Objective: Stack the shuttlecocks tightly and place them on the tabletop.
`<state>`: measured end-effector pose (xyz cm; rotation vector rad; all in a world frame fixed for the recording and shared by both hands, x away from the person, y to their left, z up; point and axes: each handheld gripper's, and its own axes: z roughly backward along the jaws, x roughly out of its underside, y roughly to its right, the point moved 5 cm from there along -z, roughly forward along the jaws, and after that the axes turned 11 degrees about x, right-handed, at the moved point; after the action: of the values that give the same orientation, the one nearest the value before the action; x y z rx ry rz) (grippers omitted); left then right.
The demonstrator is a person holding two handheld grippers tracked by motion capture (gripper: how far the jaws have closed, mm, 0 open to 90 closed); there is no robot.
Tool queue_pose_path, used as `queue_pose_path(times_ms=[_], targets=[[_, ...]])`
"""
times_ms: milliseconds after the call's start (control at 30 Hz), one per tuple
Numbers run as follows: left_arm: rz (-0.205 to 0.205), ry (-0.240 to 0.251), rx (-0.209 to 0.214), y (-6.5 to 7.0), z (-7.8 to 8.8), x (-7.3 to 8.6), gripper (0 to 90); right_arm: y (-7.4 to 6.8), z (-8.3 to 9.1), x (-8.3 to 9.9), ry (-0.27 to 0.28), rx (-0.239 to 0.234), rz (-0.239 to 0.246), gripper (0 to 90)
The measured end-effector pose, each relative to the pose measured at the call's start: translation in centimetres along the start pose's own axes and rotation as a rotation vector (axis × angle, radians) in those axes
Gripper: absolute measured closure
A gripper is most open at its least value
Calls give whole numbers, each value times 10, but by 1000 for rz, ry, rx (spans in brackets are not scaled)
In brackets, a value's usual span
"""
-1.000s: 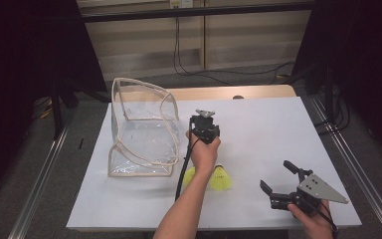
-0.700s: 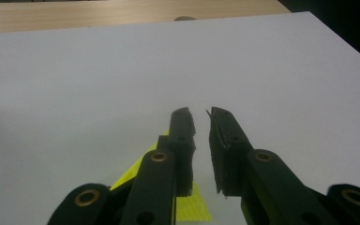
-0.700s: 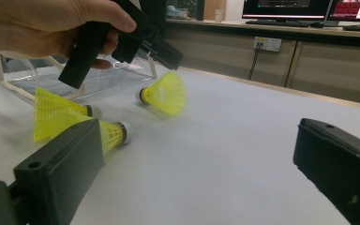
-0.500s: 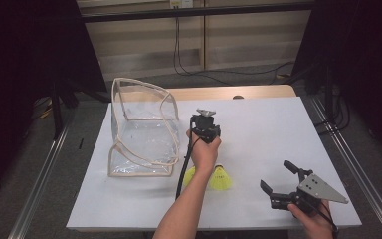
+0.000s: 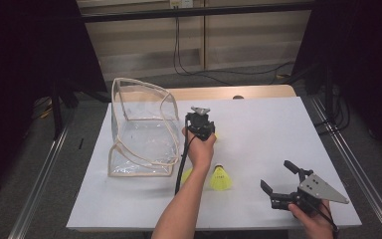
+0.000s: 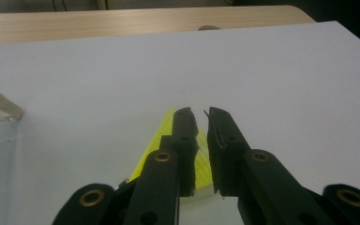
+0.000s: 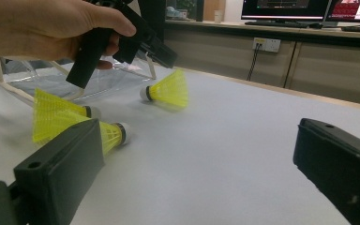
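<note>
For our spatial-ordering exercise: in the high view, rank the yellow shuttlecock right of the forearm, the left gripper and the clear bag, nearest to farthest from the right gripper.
1. Yellow shuttlecock, left of right gripper.
2. Left gripper, mid-table.
3. Clear bag, far left.

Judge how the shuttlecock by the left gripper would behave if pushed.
The shuttlecock probably weighs little: its ribbed skirt looks thin. Lying sideways, the cone would likely roll in an arc. Squeezed, the skirt may flex.

Yellow shuttlecocks (image 5: 220, 179), black grippers (image 5: 282, 189), white table (image 5: 268, 129), clear beige-edged bag (image 5: 138, 129)
</note>
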<state>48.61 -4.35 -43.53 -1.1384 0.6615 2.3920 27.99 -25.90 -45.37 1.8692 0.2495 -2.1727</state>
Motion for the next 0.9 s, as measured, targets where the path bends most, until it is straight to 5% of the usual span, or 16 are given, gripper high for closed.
queue_pose_path(times_ms=[200, 567, 900], targets=[[3, -38, -7, -8, -8, 3, 826, 1, 0, 1, -2, 1, -2, 13], [-6, -77, 31, -1, -4, 10, 866, 0, 0, 0, 1, -3, 3, 13], [2, -30, 14, -6, -3, -2, 894, 0, 0, 0, 4, 2, 2, 14]])
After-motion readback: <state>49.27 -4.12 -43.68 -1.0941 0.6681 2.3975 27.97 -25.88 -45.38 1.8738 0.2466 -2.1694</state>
